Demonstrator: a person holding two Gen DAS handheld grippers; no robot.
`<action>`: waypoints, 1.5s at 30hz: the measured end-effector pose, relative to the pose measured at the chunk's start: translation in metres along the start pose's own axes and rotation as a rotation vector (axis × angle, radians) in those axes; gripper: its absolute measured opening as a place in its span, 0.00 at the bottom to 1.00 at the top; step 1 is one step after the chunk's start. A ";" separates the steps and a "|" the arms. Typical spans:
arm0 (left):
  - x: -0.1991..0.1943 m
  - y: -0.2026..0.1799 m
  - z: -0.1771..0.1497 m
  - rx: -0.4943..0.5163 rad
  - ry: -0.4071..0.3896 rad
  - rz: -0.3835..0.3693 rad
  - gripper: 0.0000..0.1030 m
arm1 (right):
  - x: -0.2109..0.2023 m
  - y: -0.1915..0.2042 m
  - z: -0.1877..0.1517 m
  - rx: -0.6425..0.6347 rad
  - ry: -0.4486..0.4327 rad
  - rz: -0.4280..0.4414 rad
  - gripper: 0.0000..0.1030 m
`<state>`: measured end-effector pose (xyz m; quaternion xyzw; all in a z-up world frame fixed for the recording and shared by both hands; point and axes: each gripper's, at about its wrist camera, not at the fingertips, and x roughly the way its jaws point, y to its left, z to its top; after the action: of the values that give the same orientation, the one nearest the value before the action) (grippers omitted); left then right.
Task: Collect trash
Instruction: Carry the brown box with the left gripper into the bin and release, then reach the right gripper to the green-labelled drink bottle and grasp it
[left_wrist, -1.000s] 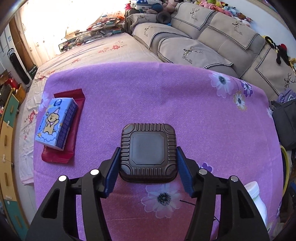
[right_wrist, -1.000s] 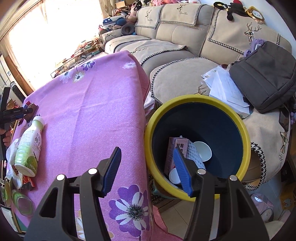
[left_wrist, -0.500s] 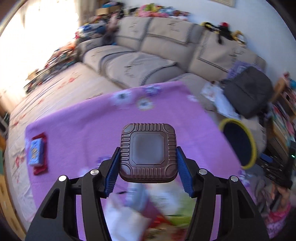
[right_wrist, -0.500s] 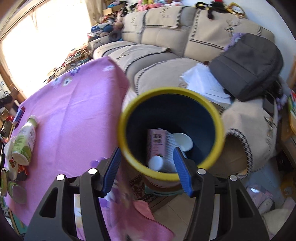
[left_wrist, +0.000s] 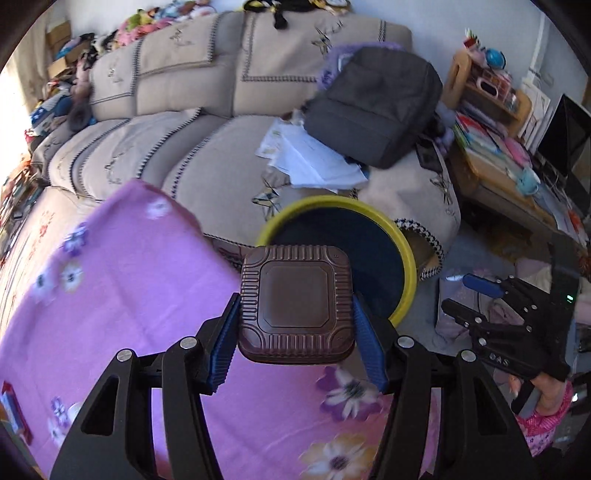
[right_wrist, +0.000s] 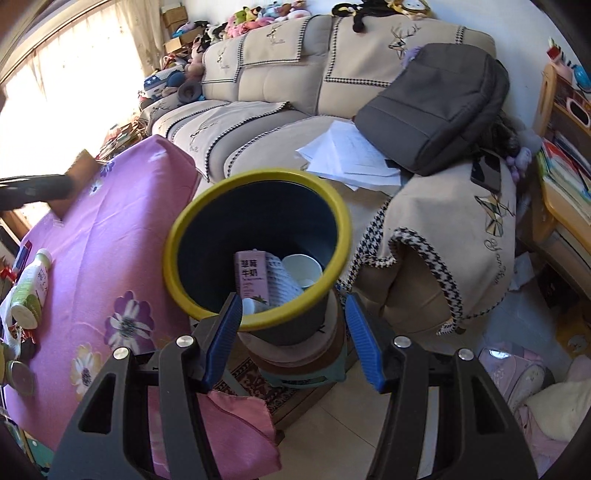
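Beside the yellow-rimmed bin (left_wrist: 404, 258), the left gripper (left_wrist: 295, 328) is clamping a brown square tray (left_wrist: 295, 304) by its two sides, probably so it is riding level toward the opening. The right gripper (right_wrist: 291, 332) is hanging apart and empty just before the bin, leaving the mouth unobstructed.

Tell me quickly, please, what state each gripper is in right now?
Left gripper: shut on the brown square container.
Right gripper: open, holding nothing.
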<state>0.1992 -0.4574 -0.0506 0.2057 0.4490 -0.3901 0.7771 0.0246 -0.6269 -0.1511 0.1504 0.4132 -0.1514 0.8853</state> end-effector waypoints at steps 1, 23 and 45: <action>0.012 -0.006 0.003 0.007 0.016 -0.004 0.56 | 0.000 -0.003 -0.001 0.004 0.001 -0.003 0.54; 0.068 -0.031 0.029 -0.039 0.066 -0.029 0.79 | 0.001 -0.016 -0.009 0.031 0.015 -0.003 0.57; -0.244 0.144 -0.236 -0.501 -0.357 0.343 0.89 | 0.001 0.188 0.001 -0.305 0.034 0.265 0.57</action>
<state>0.1151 -0.1085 0.0341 0.0098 0.3469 -0.1613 0.9239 0.0995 -0.4562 -0.1246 0.0699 0.4226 0.0333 0.9030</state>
